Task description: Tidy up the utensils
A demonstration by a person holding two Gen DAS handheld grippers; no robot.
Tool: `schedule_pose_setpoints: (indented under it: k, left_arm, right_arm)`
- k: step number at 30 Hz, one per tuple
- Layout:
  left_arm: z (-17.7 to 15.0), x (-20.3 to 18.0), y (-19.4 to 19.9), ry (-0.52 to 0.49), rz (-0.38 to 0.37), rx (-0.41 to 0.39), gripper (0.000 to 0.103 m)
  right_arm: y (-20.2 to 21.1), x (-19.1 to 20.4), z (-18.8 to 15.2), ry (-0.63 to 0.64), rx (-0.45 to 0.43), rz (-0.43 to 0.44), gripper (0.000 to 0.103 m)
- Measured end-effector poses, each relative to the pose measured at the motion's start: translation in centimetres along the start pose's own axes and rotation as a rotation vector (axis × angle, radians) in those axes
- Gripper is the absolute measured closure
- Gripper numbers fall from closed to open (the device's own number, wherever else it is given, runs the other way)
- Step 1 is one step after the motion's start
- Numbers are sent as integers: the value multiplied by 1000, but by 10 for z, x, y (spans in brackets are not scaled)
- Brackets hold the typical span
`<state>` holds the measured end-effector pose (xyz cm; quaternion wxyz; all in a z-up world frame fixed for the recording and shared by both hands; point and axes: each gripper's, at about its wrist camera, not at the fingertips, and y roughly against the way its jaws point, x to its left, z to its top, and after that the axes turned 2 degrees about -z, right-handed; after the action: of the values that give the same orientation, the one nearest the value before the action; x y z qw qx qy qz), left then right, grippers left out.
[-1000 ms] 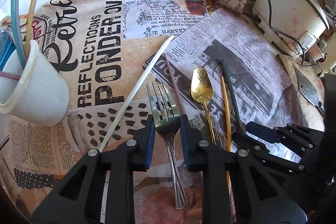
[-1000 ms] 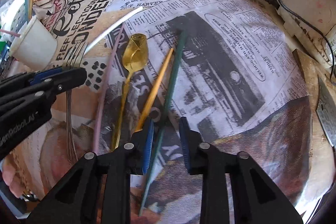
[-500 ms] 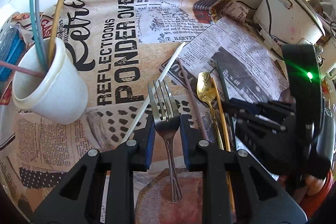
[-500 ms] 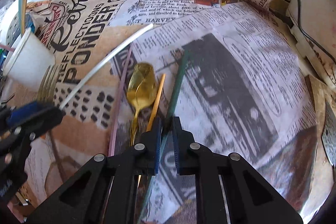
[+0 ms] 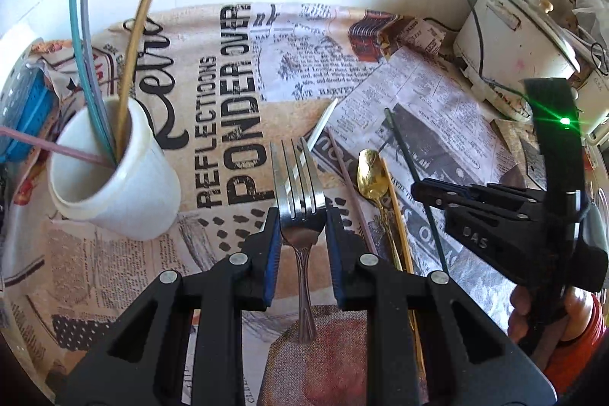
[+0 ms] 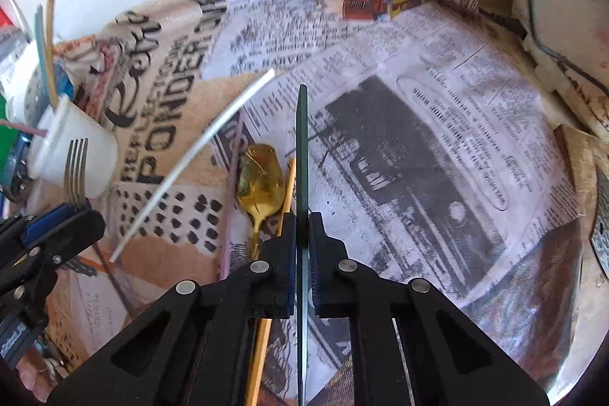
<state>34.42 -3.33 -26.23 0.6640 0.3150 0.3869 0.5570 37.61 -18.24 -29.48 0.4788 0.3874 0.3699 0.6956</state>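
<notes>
Left gripper [image 5: 302, 223] clamped on steel fork [image 5: 300, 200] beside white cup [image 5: 114, 174] holding 4 sticks; right gripper [image 6: 302, 231], just closing, pinches dark green stick [image 6: 302, 147] above newspaper-print cloth [image 6: 437, 147], gold spoon [image 6: 260, 185] alongside

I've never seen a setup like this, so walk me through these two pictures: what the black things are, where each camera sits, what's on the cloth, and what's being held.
Each picture comes from a camera mounted on a hand-held claw, looking along its black fingers. The left claw grips a silver fork. The right claw has just closed on a dark green stick; it also shows at the right of the left view. On the newspaper-print cloth lie a gold spoon, white, pink and yellow sticks, and a white cup already holding sticks.
</notes>
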Motion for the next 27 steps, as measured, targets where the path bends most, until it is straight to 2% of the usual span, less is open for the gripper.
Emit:
schedule_pose_setpoints:
  k: [8, 10, 11, 17, 27]
  left_arm:
    - [12, 3, 25, 12, 3, -57, 83]
    - [15, 4, 29, 13, 4, -62, 100]
    - [17, 5, 33, 15, 9, -67, 102]
    - [22, 15, 49, 50, -9, -98, 103]
    - [18, 30, 75, 70, 1, -146, 103]
  right_arm:
    - [44, 0, 1, -25, -118, 35, 97]
    - [56, 2, 3, -16, -149, 47, 97]
    - [60, 5, 6, -14, -162, 53, 97]
    - [89, 22, 15, 17, -247, 88, 97]
    - [104, 42, 22, 55, -291, 140, 97]
